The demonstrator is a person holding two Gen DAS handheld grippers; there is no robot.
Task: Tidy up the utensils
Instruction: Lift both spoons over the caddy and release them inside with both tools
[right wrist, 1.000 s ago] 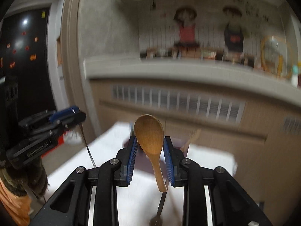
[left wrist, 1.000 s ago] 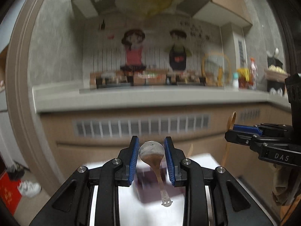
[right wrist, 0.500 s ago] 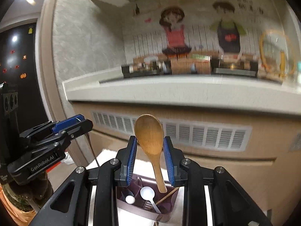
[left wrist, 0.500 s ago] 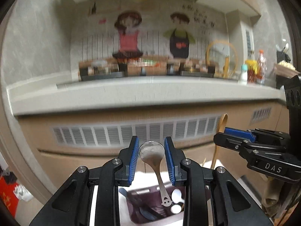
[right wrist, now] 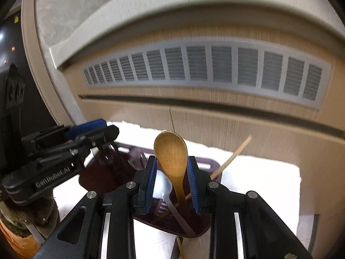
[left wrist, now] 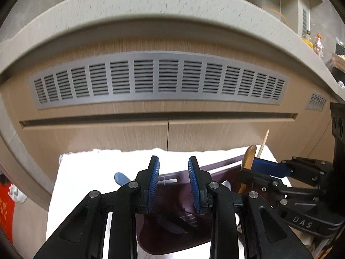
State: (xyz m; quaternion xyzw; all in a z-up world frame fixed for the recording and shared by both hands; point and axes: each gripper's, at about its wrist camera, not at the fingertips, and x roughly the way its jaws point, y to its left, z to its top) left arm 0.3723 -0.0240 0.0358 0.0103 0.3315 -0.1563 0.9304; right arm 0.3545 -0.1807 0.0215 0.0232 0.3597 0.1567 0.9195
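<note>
My right gripper (right wrist: 172,160) is shut on a wooden spoon (right wrist: 171,151), bowl up, its handle reaching down into a dark purple utensil holder (right wrist: 101,174). A white spoon (right wrist: 160,186) and a thin wooden chopstick (right wrist: 234,154) stand in that holder. In the left wrist view my left gripper (left wrist: 173,166) hangs over the holder (left wrist: 220,165) with its jaws apart and nothing between the pads. The metal spoon is not seen there. A blue utensil (left wrist: 120,177) pokes out on the holder's left. The right gripper (left wrist: 255,166) and wooden spoon (left wrist: 249,157) show at the right.
The holder stands on a white-covered table (left wrist: 86,172). Just behind it rises a wooden cabinet front with a long grey vent grille (left wrist: 159,77) under a pale countertop (left wrist: 151,6). A gloved hand (right wrist: 25,213) carries the left gripper (right wrist: 105,130).
Both grippers came forward and down over the holder and tilted downward. The metal spoon that sat between the left pads no longer shows there. The wooden spoon stays gripped.
</note>
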